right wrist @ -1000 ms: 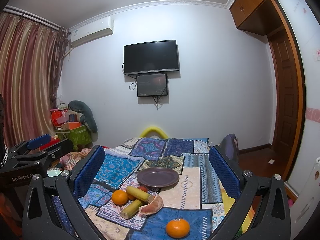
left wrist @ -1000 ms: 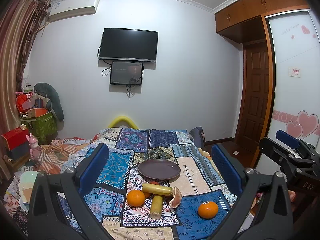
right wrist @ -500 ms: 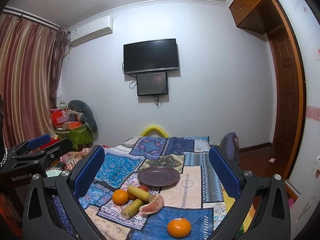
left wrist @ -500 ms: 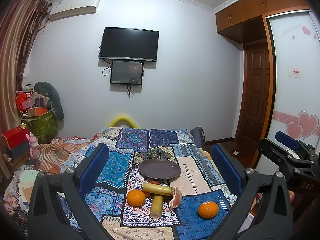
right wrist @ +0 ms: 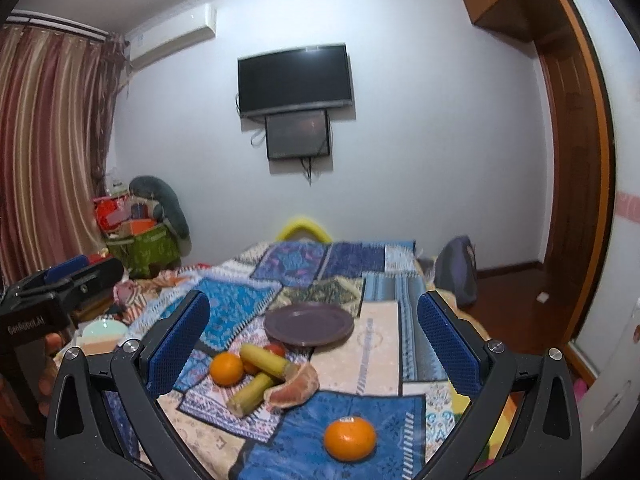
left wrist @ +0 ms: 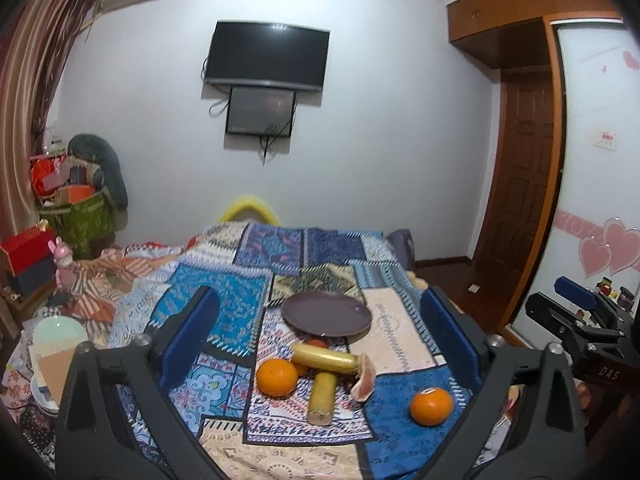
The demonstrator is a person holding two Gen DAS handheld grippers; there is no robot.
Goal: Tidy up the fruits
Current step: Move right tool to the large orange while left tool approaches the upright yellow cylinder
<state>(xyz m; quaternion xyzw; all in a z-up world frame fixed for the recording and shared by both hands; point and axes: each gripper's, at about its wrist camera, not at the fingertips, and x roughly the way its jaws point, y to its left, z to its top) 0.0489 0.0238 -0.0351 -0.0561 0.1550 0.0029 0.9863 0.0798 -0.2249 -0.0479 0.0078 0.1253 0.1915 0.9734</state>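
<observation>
An empty dark purple plate point(left wrist: 326, 314) point(right wrist: 309, 324) lies on the patchwork cloth. In front of it sit an orange point(left wrist: 275, 377) point(right wrist: 227, 368), two yellow sugarcane pieces point(left wrist: 323, 358) point(right wrist: 252, 392), a pomelo wedge point(left wrist: 365, 378) point(right wrist: 294, 387) and a small red fruit point(right wrist: 275, 349), partly hidden. A second orange point(left wrist: 431, 406) point(right wrist: 349, 438) lies apart, nearer and to the right. My left gripper point(left wrist: 320, 340) is open and empty, above the fruit pile. My right gripper point(right wrist: 312, 344) is open and empty, held back from the fruit.
The patchwork-covered bed point(left wrist: 248, 308) fills the middle. Boxes, a green bag point(left wrist: 80, 220) and bowls point(left wrist: 56, 336) crowd the left side. A backpack point(right wrist: 456, 268) stands at the bed's right. A wooden door point(left wrist: 520, 200) and wardrobe are on the right. The right gripper shows in the left wrist view point(left wrist: 580, 320).
Both cameras have tilted down and moved slightly toward the bed, so the fruit sits higher in each view. Nothing on the cloth has moved and both grippers stay open.
</observation>
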